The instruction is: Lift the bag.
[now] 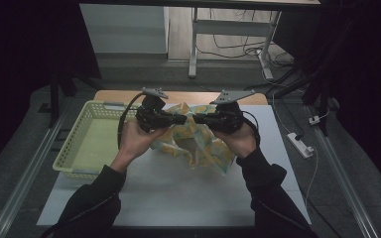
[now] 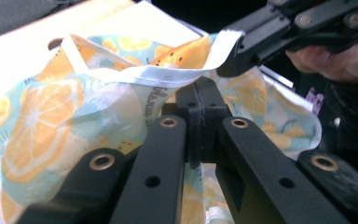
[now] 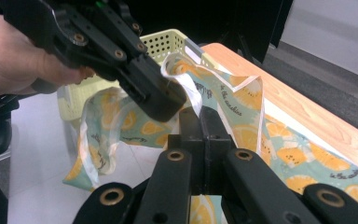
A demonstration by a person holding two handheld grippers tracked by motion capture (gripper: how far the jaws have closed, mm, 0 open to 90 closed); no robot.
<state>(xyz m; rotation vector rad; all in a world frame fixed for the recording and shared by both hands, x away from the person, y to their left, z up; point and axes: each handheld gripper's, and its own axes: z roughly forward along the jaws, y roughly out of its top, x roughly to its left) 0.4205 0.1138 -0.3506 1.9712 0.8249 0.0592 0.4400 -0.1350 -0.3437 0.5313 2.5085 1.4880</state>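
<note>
Dark surroundings are framing a white table (image 1: pixel 178 188) with a wooden strip along its far edge, and a pale yellow basket (image 1: pixel 87 144) is sitting on its left part. Beyond the table, cables are lying on the grey floor beside a white desk frame. Two hands are coming in from the near side, each in a dark sleeve. The left gripper (image 1: pixel 181 119) and the right gripper (image 1: pixel 197 119) are pointing at each other above the middle of the table, tips close together. Between them, a cloth (image 1: pixel 198 144) printed with orange slices is hanging, its lower folds bunching over the white surface just right of the basket. Both grippers are pinching its white hem (image 2: pixel 168 77), jaws pressed together on the fabric.
</note>
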